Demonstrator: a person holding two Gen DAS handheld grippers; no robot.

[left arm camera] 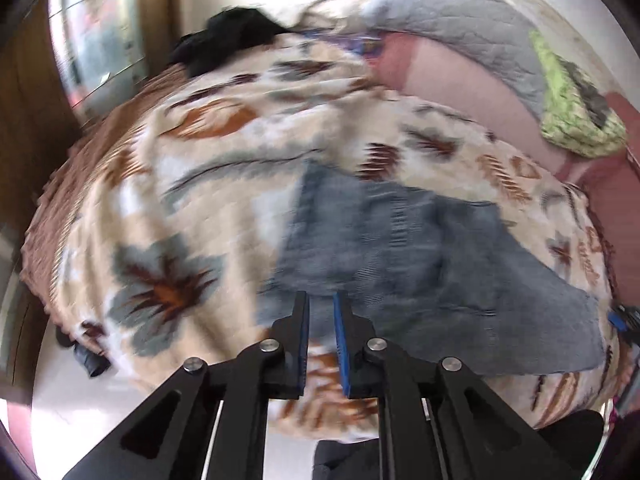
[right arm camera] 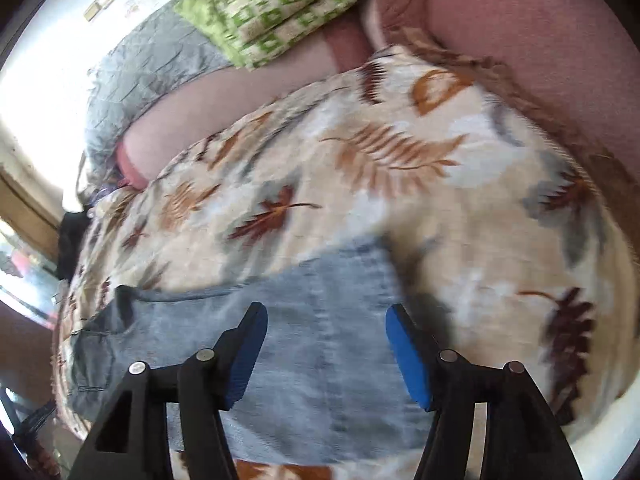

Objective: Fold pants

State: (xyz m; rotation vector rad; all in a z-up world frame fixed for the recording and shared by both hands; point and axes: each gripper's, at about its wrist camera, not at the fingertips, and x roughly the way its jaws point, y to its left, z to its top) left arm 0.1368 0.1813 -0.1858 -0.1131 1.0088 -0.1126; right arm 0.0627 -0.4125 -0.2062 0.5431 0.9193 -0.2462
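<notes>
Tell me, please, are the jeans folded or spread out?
Partly folded: the jeans form a compact layered patch on the leaf-print blanket, no full legs visible.

Two claws over the pants

Left claw [left arm camera: 321,300] nearly closed, gripping nothing, above the pants [left arm camera: 400,248]; right claw [right arm camera: 326,312] spread wide above them.

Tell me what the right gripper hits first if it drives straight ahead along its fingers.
Most likely the blue denim pants: the open right gripper points onto them, lying on the leaf-print blanket. Motion blur leaves the depth unclear.
</notes>
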